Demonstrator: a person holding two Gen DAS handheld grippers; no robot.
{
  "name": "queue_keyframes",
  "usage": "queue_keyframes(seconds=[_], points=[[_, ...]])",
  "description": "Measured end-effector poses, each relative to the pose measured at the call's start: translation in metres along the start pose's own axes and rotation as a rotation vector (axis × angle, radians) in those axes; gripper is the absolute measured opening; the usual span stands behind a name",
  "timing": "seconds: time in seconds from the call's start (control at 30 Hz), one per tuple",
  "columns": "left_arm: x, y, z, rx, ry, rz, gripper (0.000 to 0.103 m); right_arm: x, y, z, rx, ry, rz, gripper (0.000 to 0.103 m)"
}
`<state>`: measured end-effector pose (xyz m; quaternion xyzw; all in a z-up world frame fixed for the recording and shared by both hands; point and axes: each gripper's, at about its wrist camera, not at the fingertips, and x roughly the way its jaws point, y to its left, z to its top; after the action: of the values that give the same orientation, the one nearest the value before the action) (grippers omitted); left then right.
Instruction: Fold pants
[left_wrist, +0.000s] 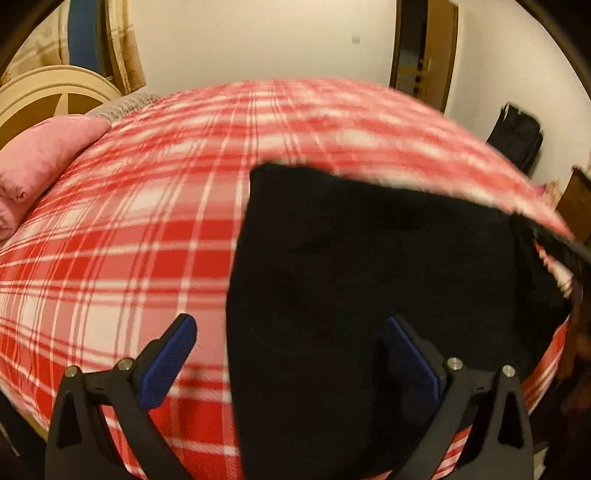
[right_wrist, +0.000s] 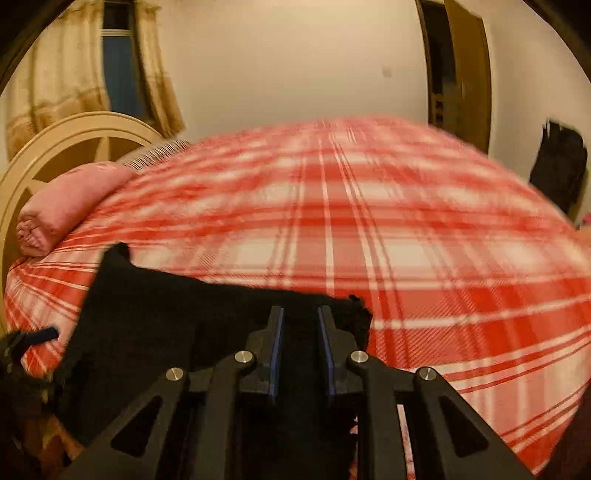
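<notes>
My left tongs (left_wrist: 291, 354) stand spread wide, blue pads facing each other across a broad gap. The black pants (left_wrist: 369, 295) lie under and ahead of them on the bed (left_wrist: 129, 229), which is covered in a red-and-white plaid sheet. In the left wrist view the cloth's left edge runs up between the two fingers; the right finger (left_wrist: 417, 362) sits over the dark fabric and the left finger over bare plaid. Neither pad presses on the cloth, as far as I can see.

My right tongs (right_wrist: 300, 325) are drawn close, with only a narrow slot between the pads. Black fabric of the pants (right_wrist: 166, 325) fills that slot and lies beneath both fingers. Whether the pads bite on it or merely stand over it I cannot tell; the cloth there is a flat black mass without detail.

In the right wrist view the pants lie at the near edge of the bed, towards its left side, their far edge ragged and one corner peaked upward at the left. A rolled pink blanket (right_wrist: 66, 206) rests at the head of the bed, well apart from the pants, against a cream headboard (right_wrist: 55, 136). Both views are blurred across the plaid.
</notes>
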<state>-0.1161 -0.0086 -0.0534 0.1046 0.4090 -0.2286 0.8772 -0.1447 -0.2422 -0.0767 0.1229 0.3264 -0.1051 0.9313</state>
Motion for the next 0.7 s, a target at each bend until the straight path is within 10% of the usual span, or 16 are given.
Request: queue_keyframes(seconds=[0.4, 0.5, 0.7], points=[[0.014, 0.01, -0.017, -0.07, 0.025, -0.068, 0.103, -0.007, 0.007, 0.008, -0.009, -0.035, -0.021, 0.019], [0.011, 0.017, -0.019, -0.113, 0.036, -0.098, 0.103, -0.027, 0.041, 0.029, -0.089, -0.101, 0.117, 0.019], [0.01, 0.009, -0.026, -0.099, 0.01, -0.062, 0.103, 0.041, 0.138, 0.053, -0.136, 0.095, 0.467, 0.019]])
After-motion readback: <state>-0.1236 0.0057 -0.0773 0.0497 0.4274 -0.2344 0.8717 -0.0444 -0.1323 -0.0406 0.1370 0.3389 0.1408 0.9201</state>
